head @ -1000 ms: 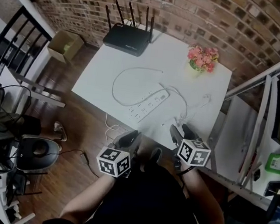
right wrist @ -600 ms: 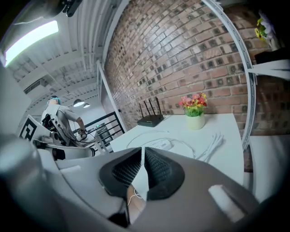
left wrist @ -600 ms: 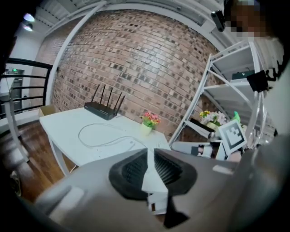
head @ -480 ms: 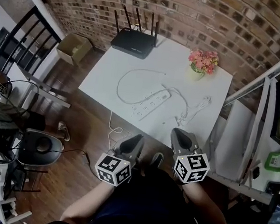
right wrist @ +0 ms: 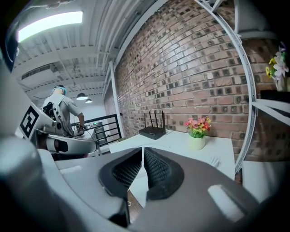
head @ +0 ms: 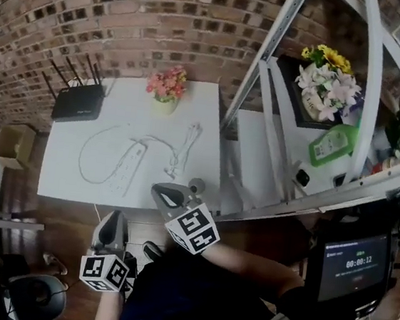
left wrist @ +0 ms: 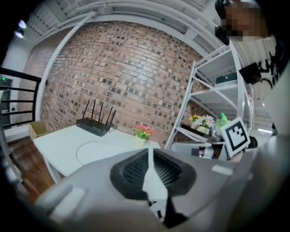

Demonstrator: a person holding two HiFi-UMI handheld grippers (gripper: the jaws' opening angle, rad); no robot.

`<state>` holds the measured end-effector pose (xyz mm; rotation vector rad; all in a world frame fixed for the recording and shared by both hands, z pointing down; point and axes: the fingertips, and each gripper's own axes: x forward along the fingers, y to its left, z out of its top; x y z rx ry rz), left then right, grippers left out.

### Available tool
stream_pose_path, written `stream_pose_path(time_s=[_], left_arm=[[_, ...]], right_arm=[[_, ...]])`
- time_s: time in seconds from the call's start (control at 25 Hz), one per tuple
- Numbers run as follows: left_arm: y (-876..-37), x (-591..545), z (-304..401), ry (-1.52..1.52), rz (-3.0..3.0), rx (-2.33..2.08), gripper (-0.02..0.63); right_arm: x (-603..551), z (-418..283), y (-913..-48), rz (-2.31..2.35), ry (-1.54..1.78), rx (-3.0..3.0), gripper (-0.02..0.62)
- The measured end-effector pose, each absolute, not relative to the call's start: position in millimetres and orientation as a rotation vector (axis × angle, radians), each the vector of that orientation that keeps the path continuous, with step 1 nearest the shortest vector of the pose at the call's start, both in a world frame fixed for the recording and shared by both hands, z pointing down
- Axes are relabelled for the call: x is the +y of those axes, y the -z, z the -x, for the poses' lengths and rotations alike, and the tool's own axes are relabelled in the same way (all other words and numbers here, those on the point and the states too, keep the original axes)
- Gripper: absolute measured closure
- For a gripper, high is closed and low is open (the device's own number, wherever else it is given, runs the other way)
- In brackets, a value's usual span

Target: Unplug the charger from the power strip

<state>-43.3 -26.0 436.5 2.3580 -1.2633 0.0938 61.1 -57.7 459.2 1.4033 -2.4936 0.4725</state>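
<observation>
The white power strip [head: 124, 168] lies on the white table [head: 62, 176] with its cable in a loop [head: 90, 152]. A small white charger [head: 172, 168] with its thin cable [head: 188, 137] rests to the right of the strip, apart from it. Both grippers hang off the table's near edge and hold nothing. My left gripper [head: 112, 216] is low at the left, with its jaws meeting at the tip [left wrist: 149, 152]. My right gripper [head: 159, 188] is just off the table's near right corner, and its jaws are shut [right wrist: 142, 149].
A black router [head: 77, 103] and a pot of pink flowers [head: 166, 87] stand at the table's far side by the brick wall. A white metal shelf [head: 280, 150] with flowers and a green bottle [head: 331, 143] stands right. A person [right wrist: 61, 113] stands farther off.
Both grippers have risen and drawn back from the table. The right jaws, open a second ago, have closed. The head view has swung right, so the table sits at the upper left.
</observation>
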Motion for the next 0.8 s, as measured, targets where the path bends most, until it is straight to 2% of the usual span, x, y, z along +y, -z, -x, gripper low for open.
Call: stream_pose_path(time_s=[0.52,0.8], left_arm=[[-434,-29,-4,-0.11,-2.497,-1.124,0.574],[-435,-33,14,-0.123,-2.508,-1.134,0.574]], right_arm=[[-54,-106,-427,-1.568,-0.508,-2.516,0.582],[-62,-89,-433,-1.571,-0.531,-2.501,0.583]])
